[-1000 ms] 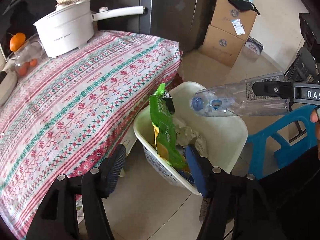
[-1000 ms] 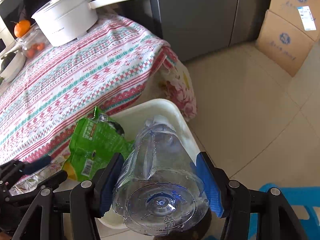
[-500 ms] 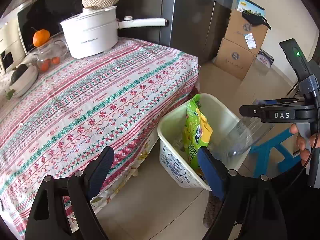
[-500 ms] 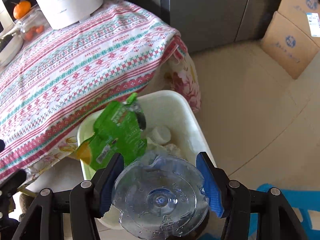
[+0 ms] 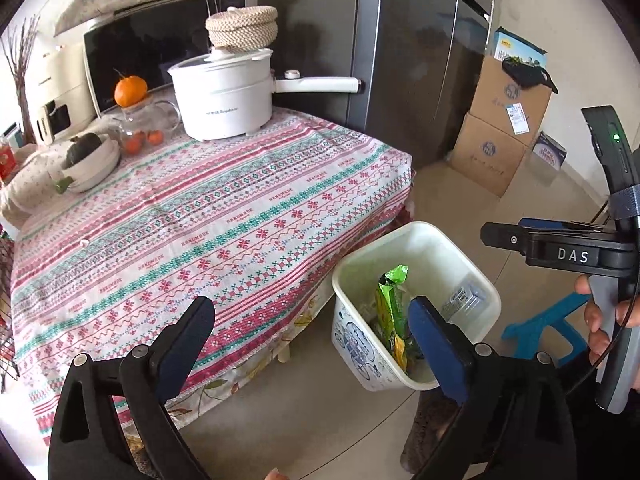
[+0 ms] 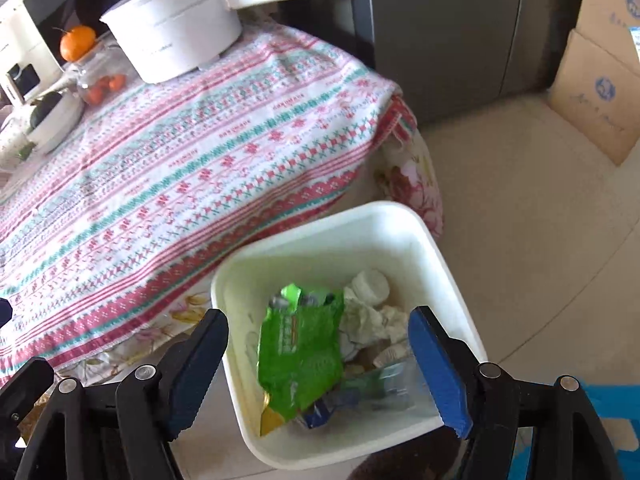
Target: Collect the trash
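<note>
A white bin [image 5: 416,229] stands on the floor by the table corner. In it lie a green snack wrapper [image 5: 390,300], a clear plastic bottle [image 5: 464,298] and crumpled paper. My left gripper [image 5: 310,312] hovers above and to the left of the bin, its jaws opening with nothing between them. From above, the right wrist view shows the bin [image 6: 320,220], the wrapper [image 6: 300,348] and the bottle [image 6: 380,388] lying loose on the trash. My right gripper [image 6: 318,320] hangs over the bin, jaws opening, its pads clear of the bottle. It appears side-on as the right gripper [image 5: 492,236].
A table with a patterned cloth [image 5: 200,220] carries a white pot [image 5: 224,96], a bowl [image 5: 92,160] and a glass teapot. A dark fridge [image 5: 420,60] and cardboard boxes [image 5: 500,120] stand behind. A blue stool [image 5: 540,328] is right of the bin.
The right gripper let go of the clear bottle, which dropped into the bin. The left gripper rose and drew back from the bin with its jaws spreading. The green wrapper sank lower.
</note>
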